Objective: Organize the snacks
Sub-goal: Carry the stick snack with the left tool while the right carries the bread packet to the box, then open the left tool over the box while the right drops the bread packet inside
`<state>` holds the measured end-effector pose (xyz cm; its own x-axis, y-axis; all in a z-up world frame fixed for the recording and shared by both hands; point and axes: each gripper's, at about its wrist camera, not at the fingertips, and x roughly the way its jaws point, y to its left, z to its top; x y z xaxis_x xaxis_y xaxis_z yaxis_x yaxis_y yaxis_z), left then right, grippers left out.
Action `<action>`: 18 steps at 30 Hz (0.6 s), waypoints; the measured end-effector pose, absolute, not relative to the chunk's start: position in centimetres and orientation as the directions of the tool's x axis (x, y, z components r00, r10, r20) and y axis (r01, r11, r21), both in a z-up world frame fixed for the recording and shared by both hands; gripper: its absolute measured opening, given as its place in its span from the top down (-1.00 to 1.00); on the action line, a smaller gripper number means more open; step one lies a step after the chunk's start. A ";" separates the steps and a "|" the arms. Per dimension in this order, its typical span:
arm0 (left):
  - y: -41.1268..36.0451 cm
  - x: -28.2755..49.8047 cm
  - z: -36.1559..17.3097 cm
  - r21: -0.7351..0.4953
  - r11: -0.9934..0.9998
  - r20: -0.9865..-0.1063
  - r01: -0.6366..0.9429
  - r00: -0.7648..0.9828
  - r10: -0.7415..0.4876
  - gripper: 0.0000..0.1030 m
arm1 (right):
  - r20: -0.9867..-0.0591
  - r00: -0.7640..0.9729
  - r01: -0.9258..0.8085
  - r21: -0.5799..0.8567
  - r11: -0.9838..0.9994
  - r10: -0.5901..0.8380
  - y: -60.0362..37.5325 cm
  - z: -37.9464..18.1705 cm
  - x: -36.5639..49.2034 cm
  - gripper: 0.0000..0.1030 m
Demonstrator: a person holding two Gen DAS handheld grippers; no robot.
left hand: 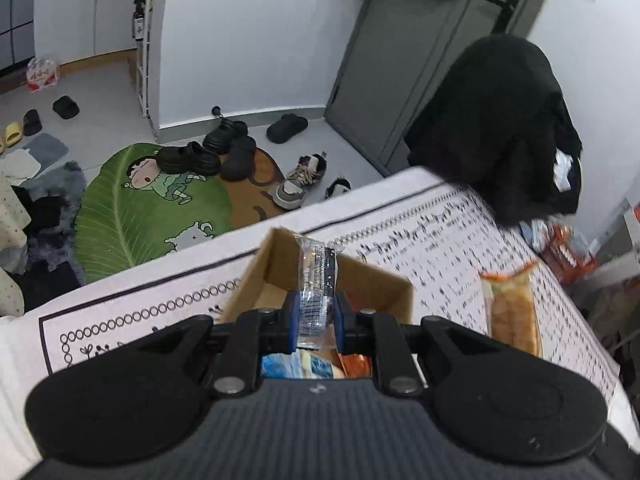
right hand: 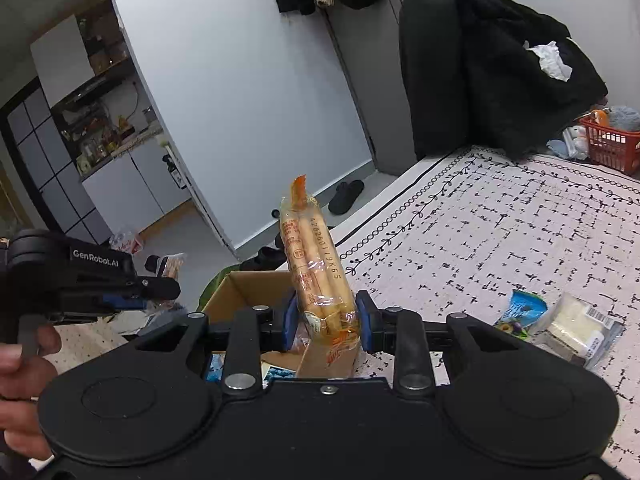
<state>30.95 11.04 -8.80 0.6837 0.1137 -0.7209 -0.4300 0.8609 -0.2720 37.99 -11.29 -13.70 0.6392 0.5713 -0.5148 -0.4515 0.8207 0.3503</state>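
snacks partly boxed: cardboard box [right hand: 256, 288] near bed edge [right hand: 400, 184] holds several; left gripper [left hand: 316, 312] clamps clear packet [left hand: 318, 280], right gripper [right hand: 325, 322] clamps breadstick pack [right hand: 312, 264]; two packets [right hand: 560, 324] left on bedspread.

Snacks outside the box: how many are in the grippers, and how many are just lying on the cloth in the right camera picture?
Held in the left gripper: 1, a clear packet
Held in the right gripper: 1, a pack of baked sticks
Lying on the cloth: 2, a blue packet and a clear-wrapped white block
Total: 4
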 end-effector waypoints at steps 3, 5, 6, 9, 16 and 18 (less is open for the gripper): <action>12.2 31.3 -9.3 -0.288 0.853 -0.718 -0.436 0.687 0.109 0.68 | -0.527 0.631 -0.454 0.345 0.822 0.570 -10.3 -14.1 38.2 0.43; 12.8 31.5 -9.7 -0.294 0.847 -0.723 -0.442 0.683 0.105 0.68 | -0.536 0.623 -0.455 0.344 0.821 0.570 -9.6 -14.4 38.5 0.43; 13.1 31.4 -10.0 -0.300 0.845 -0.725 -0.443 0.682 0.100 0.68 | -0.540 0.620 -0.457 0.343 0.821 0.570 -9.2 -14.5 38.7 0.43; 13.4 32.0 -10.8 -0.309 0.844 -0.732 -0.438 0.676 0.083 0.68 | -0.549 0.612 -0.460 0.338 0.821 0.569 -8.2 -14.9 39.0 0.43; 14.0 33.4 -12.8 -0.357 0.846 -0.731 -0.397 0.682 0.011 0.68 | -0.573 0.595 -0.473 0.318 0.822 0.564 -6.2 -15.6 39.4 0.43; 14.2 33.7 -13.5 -0.367 0.844 -0.735 -0.391 0.678 -0.006 0.67 | -0.583 0.588 -0.477 0.310 0.823 0.561 -5.8 -15.8 39.5 0.43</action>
<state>33.72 14.21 -13.48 0.6777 -0.0062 -0.7353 -0.3908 0.8440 -0.3673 39.49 -5.79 -15.83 0.5884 0.5606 -0.5826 -0.4767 0.8226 0.3100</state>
